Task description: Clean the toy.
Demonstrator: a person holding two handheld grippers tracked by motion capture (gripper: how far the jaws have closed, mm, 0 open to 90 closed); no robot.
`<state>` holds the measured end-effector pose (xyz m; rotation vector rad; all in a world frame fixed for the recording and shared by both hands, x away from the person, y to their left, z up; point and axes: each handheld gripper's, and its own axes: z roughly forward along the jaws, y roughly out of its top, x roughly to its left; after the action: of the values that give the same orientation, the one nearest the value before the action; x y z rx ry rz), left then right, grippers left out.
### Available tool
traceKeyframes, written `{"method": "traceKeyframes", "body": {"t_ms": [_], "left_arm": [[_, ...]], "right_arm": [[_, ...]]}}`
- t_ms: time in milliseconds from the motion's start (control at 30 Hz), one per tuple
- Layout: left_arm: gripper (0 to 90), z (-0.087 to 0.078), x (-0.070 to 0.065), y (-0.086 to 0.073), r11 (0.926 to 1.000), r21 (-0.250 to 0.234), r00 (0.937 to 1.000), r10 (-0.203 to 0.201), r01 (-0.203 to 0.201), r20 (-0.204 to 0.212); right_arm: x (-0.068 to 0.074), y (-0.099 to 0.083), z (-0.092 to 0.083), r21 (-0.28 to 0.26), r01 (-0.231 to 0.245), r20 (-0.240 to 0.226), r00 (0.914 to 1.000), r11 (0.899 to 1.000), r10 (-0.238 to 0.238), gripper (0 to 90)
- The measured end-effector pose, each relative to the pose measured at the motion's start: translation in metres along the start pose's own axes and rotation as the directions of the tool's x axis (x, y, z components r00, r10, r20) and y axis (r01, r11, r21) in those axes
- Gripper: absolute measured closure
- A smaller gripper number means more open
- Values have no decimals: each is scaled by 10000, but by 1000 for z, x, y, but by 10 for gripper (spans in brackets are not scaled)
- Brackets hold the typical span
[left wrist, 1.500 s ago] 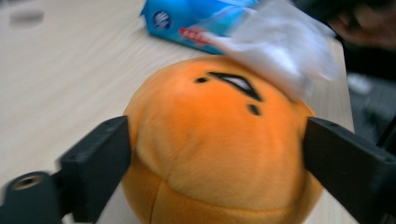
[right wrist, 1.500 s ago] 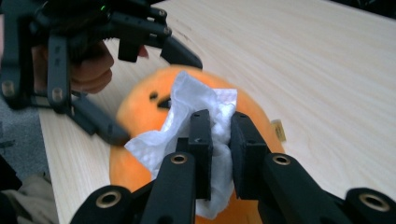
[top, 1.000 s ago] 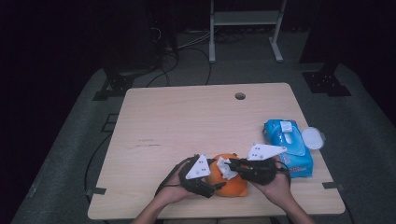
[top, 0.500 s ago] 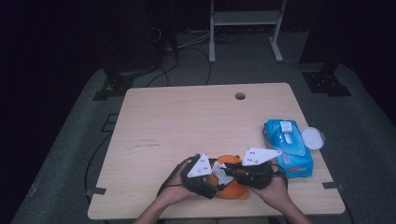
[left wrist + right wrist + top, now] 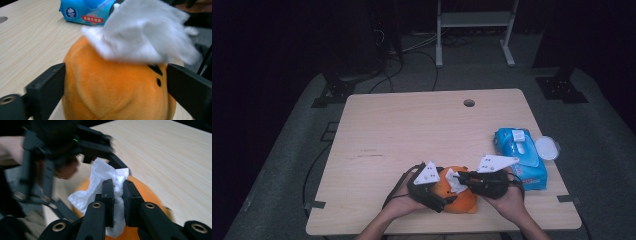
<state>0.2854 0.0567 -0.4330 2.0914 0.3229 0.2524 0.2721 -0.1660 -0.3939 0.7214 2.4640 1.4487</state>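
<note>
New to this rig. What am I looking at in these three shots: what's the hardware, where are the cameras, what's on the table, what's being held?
No robot arm here: a person holds a handheld two-finger gripper in each hand. The high view is a fixed camera above the table, with the left gripper and right gripper near the front edge. The other two views come from cameras riding on each gripper, looking along its black fingers.

On the wooden table sit an orange plush toy and a blue pack of wet wipes, with what looks like its white lid open beside it.

The left gripper's fingers clasp the sides of the toy. The right gripper's fingers pinch a white wipe against the toy's top.
</note>
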Motion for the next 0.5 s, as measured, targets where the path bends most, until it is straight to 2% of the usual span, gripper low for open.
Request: {"method": "traceKeyframes", "body": {"t_ms": [33, 100, 167, 233, 300, 333, 367, 400, 500], "left_arm": [[106, -1, -1, 0, 9998, 70, 9999, 166, -165, -33], [140, -4, 0, -3, 9997, 19, 9997, 254, -254, 13], [155, -5, 1, -4, 9995, 5, 9995, 305, -305, 14], [156, -6, 3, -8, 9999, -43, 9998, 168, -167, 92], [157, -6, 3, -8, 9998, -70, 9998, 172, -171, 111], [157, -6, 1, -7, 9993, -56, 9993, 366, -366, 58], [156, -6, 1, -7, 9993, -56, 9993, 366, -366, 58], [155, -5, -3, -4, 9968, -97, 9968, 795, -795, 23], [155, -4, -9, -2, 9886, -7, 9886, 1503, -1503, 5]], "right_arm": [[1, 1, 1, 5, 54, -30, 10000, 10000, -54, 798], [0, 1, 2, 63, 112, 19, 9999, 9999, -113, 797], [-6, -1, 1, 69, -55, 113, 9999, 10000, 54, 796], [-16, -7, -2, 63, -376, 258, 9990, 9993, 375, 796], [-19, -9, -3, 83, -479, 306, 9984, 9988, 477, 796], [-24, -11, -7, 36, -689, 438, 9967, 9976, 687, 797], [-24, -11, -7, 36, -689, 438, 9967, 9976, 687, 797], [-21, -7, -9, -68, -636, 522, 9966, 9980, 639, 799], [-12, -1, -7, -190, -314, 406, 9987, 9993, 321, 800]]}}
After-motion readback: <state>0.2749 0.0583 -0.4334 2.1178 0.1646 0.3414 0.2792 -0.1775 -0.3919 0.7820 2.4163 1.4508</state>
